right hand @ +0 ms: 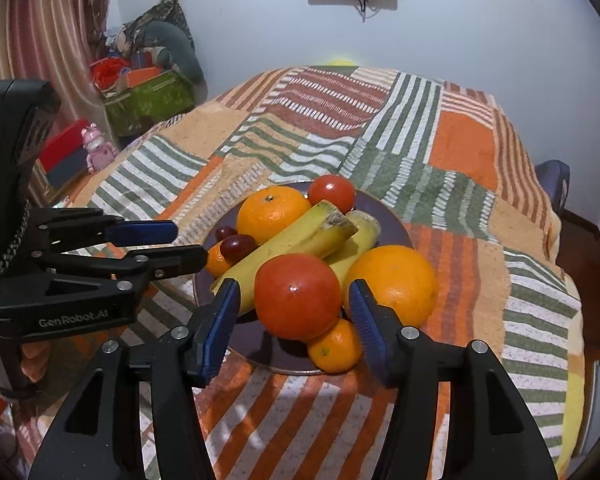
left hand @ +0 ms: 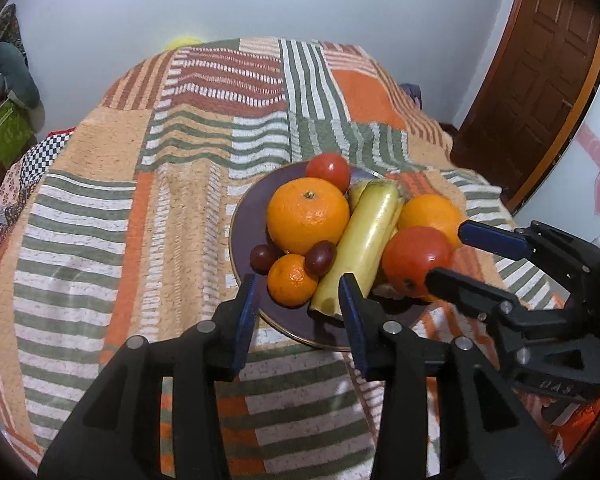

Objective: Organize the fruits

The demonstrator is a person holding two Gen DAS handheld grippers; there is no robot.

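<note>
- Left wrist view: the left tongs (left hand: 298, 300) hang open and empty over the near rim of the dark plate (left hand: 248, 216), which sits on the striped tabletop (left hand: 100, 200). Piled on it are a big orange (left hand: 308, 214), bananas (left hand: 364, 244), grapes (left hand: 320, 258), a small orange (left hand: 292, 280) and tomatoes. The right tongs (left hand: 448, 252) reach in beside the near tomato (left hand: 418, 260), spread apart.
- Right wrist view: the right tongs (right hand: 292, 304) gape around that near tomato (right hand: 298, 296), apparently not yet squeezing; picking seems about to begin, and closing gently comes next. Only this view shows a second small orange (right hand: 335, 346) under the tomato.
</note>
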